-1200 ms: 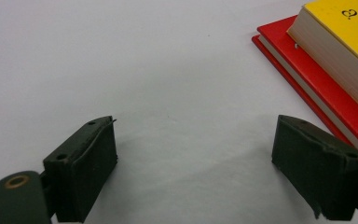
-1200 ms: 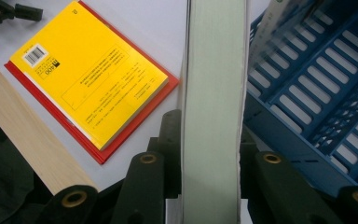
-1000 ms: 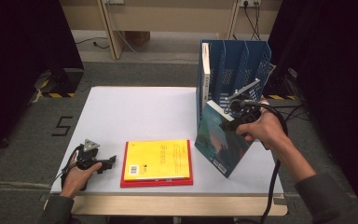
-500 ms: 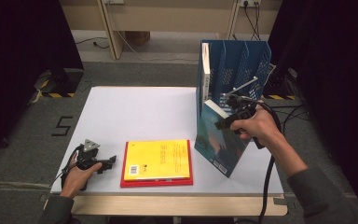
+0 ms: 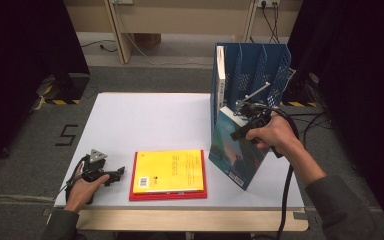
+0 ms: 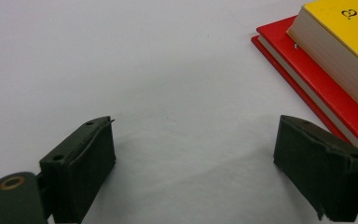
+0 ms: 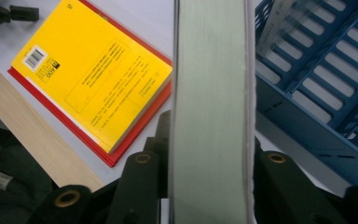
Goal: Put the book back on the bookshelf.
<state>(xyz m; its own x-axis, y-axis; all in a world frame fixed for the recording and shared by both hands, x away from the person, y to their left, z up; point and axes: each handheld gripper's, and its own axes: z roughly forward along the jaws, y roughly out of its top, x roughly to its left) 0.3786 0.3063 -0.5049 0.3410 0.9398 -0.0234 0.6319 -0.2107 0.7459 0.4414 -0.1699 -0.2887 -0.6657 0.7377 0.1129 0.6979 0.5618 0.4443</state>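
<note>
The right claw [image 5: 241, 120] clamps the teal book [image 5: 232, 150] upright beside the blue file rack [image 5: 260, 65], while the left claw [image 6: 193, 172] rests wide and empty on the desk [image 5: 145, 120].

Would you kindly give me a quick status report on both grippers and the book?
Right gripper shut on teal book, tilted beside blue rack. Left gripper open, resting on table. Yellow book lies clear.

A white rectangular tabletop [image 5: 145, 120] with a pale wooden front edge carries the things. A flat red hardcover book [image 5: 168, 192] lies near the front edge, just left of its middle, with a yellow paperback book [image 5: 169, 170] stacked on it. A blue plastic mesh file rack [image 5: 252, 67] stands at the far right corner. A teal-covered book [image 5: 235, 150] stands tilted near the right edge, its lower corner on the tabletop.
</note>
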